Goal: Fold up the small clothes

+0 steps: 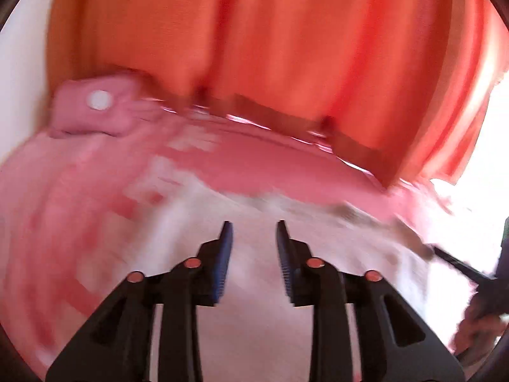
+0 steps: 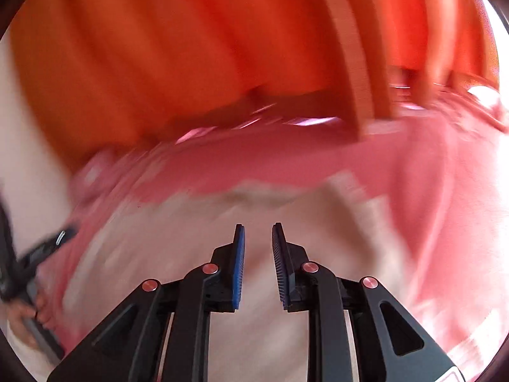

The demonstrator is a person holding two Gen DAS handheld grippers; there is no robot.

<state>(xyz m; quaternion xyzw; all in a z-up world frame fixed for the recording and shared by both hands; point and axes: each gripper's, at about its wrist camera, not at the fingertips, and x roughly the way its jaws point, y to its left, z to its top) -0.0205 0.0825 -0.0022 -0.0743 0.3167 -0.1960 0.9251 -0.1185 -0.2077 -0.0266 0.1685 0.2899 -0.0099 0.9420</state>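
Motion blur smears both views. A pale, whitish garment (image 1: 318,222) lies spread on a pink bedspread (image 1: 254,165). My left gripper (image 1: 254,226) hovers over the cloth, open, with nothing between its blue pads. In the right wrist view the same garment (image 2: 191,229) lies under my right gripper (image 2: 258,227), whose pads stand a narrow gap apart and hold nothing. The other gripper and the hand holding it show as a dark shape at the right edge (image 1: 461,267) of the left wrist view and at the left edge (image 2: 41,251) of the right wrist view.
An orange curtain (image 1: 254,31) hangs behind the bed. A pink cushion with a white round spot (image 1: 95,105) sits at the far left. A wooden frame (image 1: 350,140) runs along the bed's far side, and a wooden post (image 2: 359,79) stands there. The bedspread (image 2: 286,165) extends past the garment.
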